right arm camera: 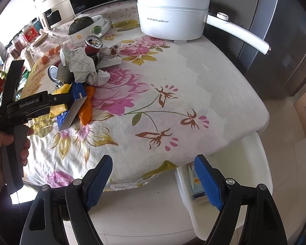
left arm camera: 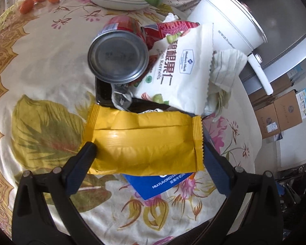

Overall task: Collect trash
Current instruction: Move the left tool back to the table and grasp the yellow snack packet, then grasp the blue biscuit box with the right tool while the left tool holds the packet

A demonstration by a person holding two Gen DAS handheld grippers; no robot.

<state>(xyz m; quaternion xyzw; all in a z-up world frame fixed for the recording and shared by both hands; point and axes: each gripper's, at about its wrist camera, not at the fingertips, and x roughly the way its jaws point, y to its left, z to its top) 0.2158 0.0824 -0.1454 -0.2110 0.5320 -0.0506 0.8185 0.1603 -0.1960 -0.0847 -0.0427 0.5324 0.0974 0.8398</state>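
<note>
Both hand-held grippers over floral tablecloth (right arm camera: 173, 85): left (left arm camera: 146, 149) pinching yellow wrapper (left arm camera: 144, 140), right (right arm camera: 153, 163) spread.

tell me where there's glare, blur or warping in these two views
Left wrist view: glare streak on the yellow wrapper, the can slightly soft, dark fisheye corners. Right wrist view: the white pot's handle bows with the lens; daylight washes out the tablecloth.
</note>
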